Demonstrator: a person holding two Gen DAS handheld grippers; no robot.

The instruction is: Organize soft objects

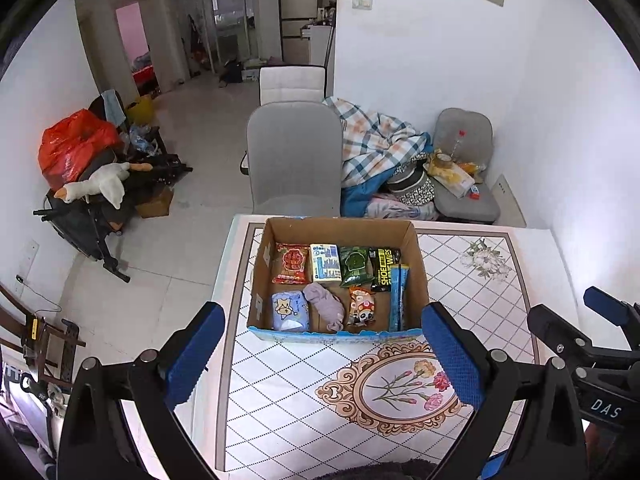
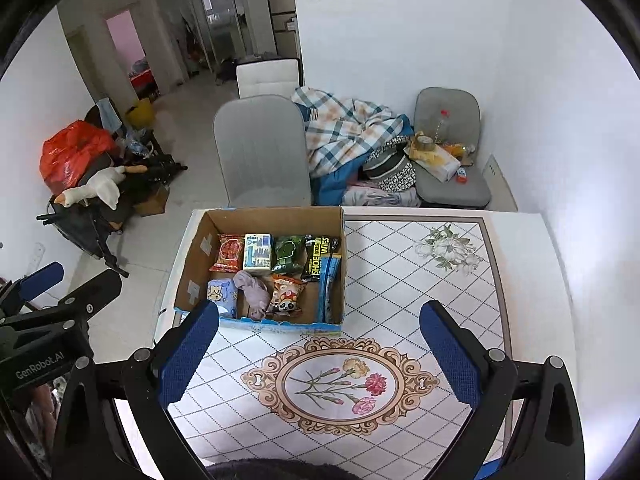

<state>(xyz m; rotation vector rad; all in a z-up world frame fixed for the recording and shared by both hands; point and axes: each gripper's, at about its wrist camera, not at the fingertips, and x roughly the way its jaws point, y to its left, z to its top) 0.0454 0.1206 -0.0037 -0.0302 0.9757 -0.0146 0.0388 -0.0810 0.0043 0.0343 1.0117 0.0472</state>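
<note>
Left wrist view: beyond the left gripper's [image 1: 324, 356] spread, empty fingers, the brown cardboard box [image 1: 336, 224] seems packed; the crumpled lilac cloth [image 1: 326, 304] might be snagged if grasped carelessly; the right gripper [image 2: 320, 356] is likewise held apart

Black left gripper [image 1: 326, 354] and right gripper [image 2: 320, 354], blue-padded jaws (white "GenRobot.AI" lettering), silver pivot pins.

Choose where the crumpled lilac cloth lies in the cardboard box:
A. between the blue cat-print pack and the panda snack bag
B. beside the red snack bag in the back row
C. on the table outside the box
A: the lilac cloth lies in the front row of the cardboard box, with the blue cat-print pack on one side and the panda snack bag on the other.
</note>
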